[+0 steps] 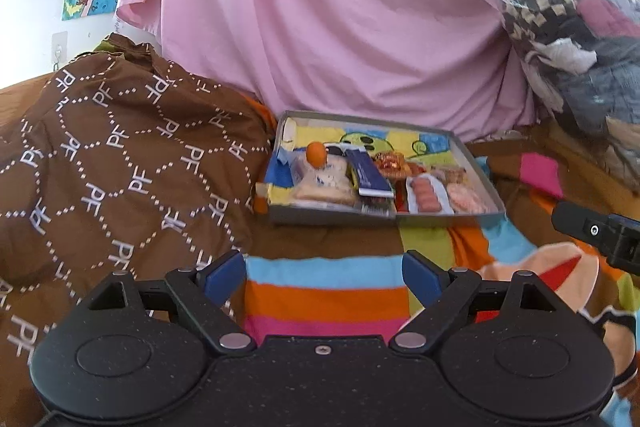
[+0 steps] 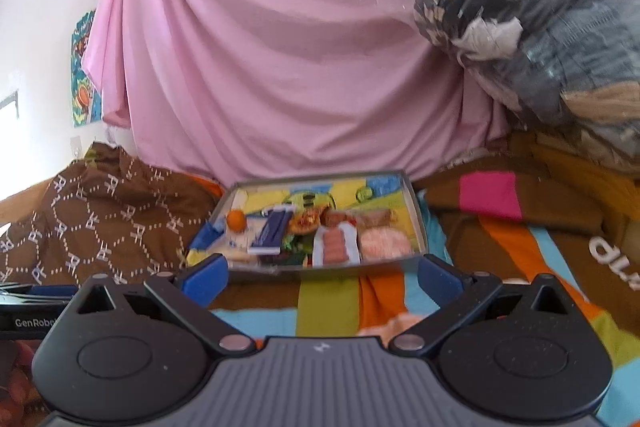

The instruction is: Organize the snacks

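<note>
**Snack tray waits ahead of two wide-open grippers**

Pink sheeting (image 1: 320, 19) hangs across the back of the room, and a striped, many-coloured blanket (image 1: 320, 295) covers the surface below it.

From the left wrist view, the left gripper (image 1: 323, 273) hovers over that blanket with its blue-padded jaws spread wide and nothing between them. The grey tray (image 1: 332, 218) of snacks sits well ahead of the jaws, slightly to the right of their gap. Inside it lie a small orange ball (image 1: 316, 153), a dark blue packet (image 1: 369, 175), a white pack of pink rounds (image 1: 427, 195) and some pale biscuits (image 1: 320, 193); the wrappers further right are too blurred to name. A brown patterned cloth (image 1: 120, 155) is heaped on the left. At the right edge a black part of the right gripper (image 1: 600, 233) pokes in, cut off by the frame.

From the right wrist view, the right gripper (image 2: 322, 277) also has its jaws spread apart, empty. The tray's near wall (image 2: 320, 268) lies just beyond the fingertips, roughly centred between them. Motion blur smears the snacks. A bagged bundle of fabrics (image 2: 540, 19) looms at upper right, partly cropped.
</note>
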{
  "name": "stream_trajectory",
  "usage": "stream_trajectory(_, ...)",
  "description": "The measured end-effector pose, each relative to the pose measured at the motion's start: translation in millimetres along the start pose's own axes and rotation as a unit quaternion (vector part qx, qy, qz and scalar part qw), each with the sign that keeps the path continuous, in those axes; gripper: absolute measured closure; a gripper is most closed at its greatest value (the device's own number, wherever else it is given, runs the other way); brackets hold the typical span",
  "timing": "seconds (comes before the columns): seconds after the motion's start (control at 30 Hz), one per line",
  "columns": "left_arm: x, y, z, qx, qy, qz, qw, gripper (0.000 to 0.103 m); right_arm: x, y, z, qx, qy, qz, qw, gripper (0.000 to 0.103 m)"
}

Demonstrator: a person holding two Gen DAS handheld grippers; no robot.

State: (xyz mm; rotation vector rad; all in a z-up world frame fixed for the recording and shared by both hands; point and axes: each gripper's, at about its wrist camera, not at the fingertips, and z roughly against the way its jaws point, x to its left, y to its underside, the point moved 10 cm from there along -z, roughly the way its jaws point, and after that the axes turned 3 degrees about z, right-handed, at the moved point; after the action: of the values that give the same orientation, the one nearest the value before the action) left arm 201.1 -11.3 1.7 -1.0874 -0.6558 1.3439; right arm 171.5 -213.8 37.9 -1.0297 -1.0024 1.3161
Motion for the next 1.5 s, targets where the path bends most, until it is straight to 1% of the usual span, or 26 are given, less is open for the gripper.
stream_trajectory(0.3, 1, 20, 24, -0.003, -0.01, -0.003, 0.9999, 0.016, -7, 30, 21, 0.019, 0.004, -0.011, 1.0, 0.0)
stream_trajectory(0.5, 11, 40, 27, 0.018, -0.024, 0.023, 0.9993, 0.016, -5, 54, 28, 0.041, -0.002, -0.011, 0.999, 0.0)
stream_trajectory(0.6, 16, 49, 25, 0.036, -0.026, 0.042, 0.9982, 0.016, -1, 62, 29, 0.043, -0.005, -0.004, 0.999, 0.0)
stream_trajectory(0.7, 18, 55, 26, 0.044, -0.027, 0.053, 0.9972, 0.016, 4, 67, 29, 0.043, -0.009, -0.004, 0.999, 0.0)
stream_trajectory(0.97, 25, 72, 24, 0.063, -0.047, 0.046, 0.9959, 0.016, 10, 79, 25, 0.049, -0.02, -0.001, 0.999, 0.0)
stream_trajectory(1.2, 21, 75, 25, 0.067, -0.042, 0.041, 0.9961, 0.016, 7, 84, 24, 0.054, -0.023, -0.008, 0.998, 0.0)
stream_trajectory(1.5, 16, 78, 27, 0.069, -0.042, 0.03, 0.9963, 0.016, 6, 82, 26, 0.051, -0.023, -0.012, 0.998, 0.0)
